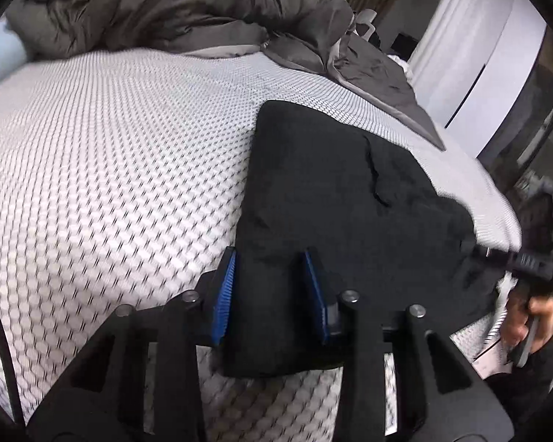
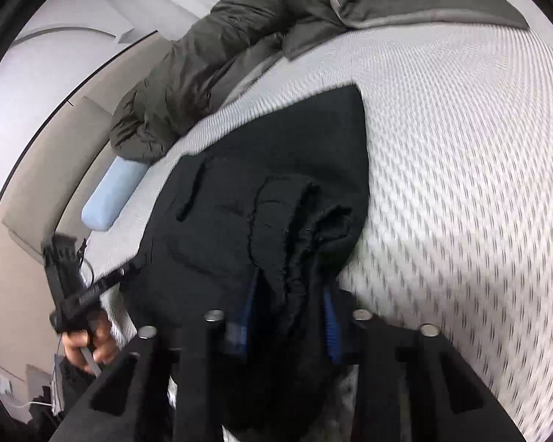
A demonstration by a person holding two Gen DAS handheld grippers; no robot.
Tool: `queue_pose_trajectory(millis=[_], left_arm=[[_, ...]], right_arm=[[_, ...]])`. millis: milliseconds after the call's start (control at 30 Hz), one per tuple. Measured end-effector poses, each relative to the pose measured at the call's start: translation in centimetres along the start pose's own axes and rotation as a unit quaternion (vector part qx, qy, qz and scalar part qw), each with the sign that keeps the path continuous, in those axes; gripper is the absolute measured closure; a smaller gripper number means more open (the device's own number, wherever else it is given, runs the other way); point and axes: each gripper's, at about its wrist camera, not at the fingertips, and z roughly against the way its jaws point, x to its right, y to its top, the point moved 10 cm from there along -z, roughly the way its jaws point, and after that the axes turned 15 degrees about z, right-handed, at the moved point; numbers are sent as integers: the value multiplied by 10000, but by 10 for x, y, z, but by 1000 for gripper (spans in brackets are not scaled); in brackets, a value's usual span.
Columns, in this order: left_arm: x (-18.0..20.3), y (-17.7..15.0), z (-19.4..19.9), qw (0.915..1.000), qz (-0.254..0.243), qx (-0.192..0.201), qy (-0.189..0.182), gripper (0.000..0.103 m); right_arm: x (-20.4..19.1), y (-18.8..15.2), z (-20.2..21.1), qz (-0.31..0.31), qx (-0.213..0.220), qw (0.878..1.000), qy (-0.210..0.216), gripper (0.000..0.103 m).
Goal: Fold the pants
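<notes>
Black pants (image 1: 335,191) lie folded on the white patterned mattress (image 1: 110,169). My left gripper (image 1: 271,258), with blue pads, sits over the near edge of the pants with fabric between its fingers. In the right wrist view the pants (image 2: 276,169) bunch up between the blue pads of my right gripper (image 2: 289,283), which is closed on the bunched fabric. The right gripper also shows at the far right of the left wrist view (image 1: 527,261), and the left gripper shows at the left of the right wrist view (image 2: 73,283).
A crumpled dark grey duvet (image 1: 173,7) lies along the far side of the mattress. A light blue pillow (image 2: 114,191) lies at the bed's edge. White wardrobe doors (image 1: 475,48) stand beyond the bed.
</notes>
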Motion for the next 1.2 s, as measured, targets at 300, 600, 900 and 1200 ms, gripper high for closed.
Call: queue_pose_trajectory(millis=[300, 600, 900, 1200], left_arm=[[22, 9, -15, 9969, -366, 244, 659, 44], [64, 1, 13, 9921, -1003, 629, 416, 26], [80, -35, -32, 9865, -1562, 94, 480, 20], [79, -37, -22, 9899, -1378, -4, 348, 20]], right_arm=[[53, 39, 8, -334, 350, 9958, -780, 53], [10, 28, 53, 264, 754, 9968, 19, 59], [15, 4, 16, 165, 107, 9998, 104, 77], [-1, 13, 55, 1033, 587, 9916, -521, 96]])
